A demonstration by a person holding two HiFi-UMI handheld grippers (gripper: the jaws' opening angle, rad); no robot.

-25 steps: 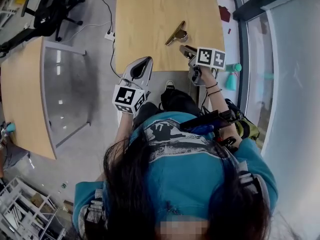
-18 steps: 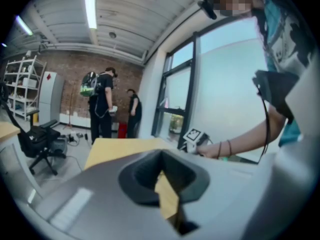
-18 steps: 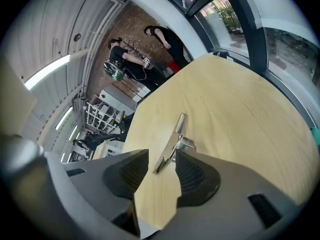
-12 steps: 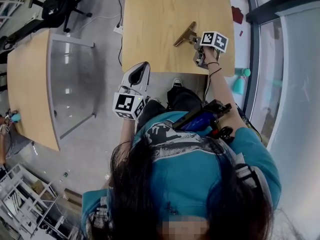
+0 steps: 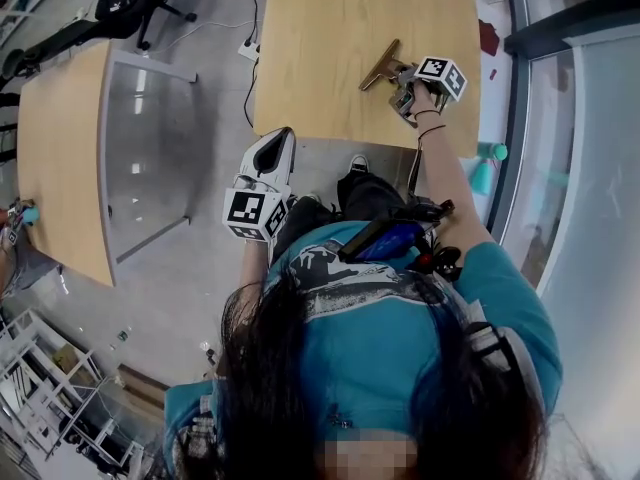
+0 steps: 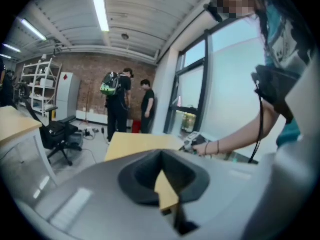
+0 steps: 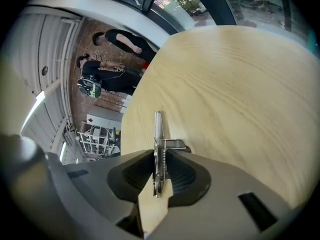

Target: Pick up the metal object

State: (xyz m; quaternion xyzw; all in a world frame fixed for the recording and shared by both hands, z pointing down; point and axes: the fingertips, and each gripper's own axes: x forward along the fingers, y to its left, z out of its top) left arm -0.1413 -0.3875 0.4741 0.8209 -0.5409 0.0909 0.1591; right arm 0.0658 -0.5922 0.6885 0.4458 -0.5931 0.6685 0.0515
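The grasp is in hand: the right claw (image 7: pixel 159 171) has just been closing and now pinches the metal spring clip (image 7: pixel 158 126) lying on the desk (image 7: pixel 240 94). Next, I judge, comes a steady lift. The left claw (image 6: pixel 161 164) is closed and empty.

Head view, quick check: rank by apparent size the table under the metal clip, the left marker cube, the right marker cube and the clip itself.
1. table
2. left marker cube, nearer the camera
3. right marker cube and metal clip: too alike to rank
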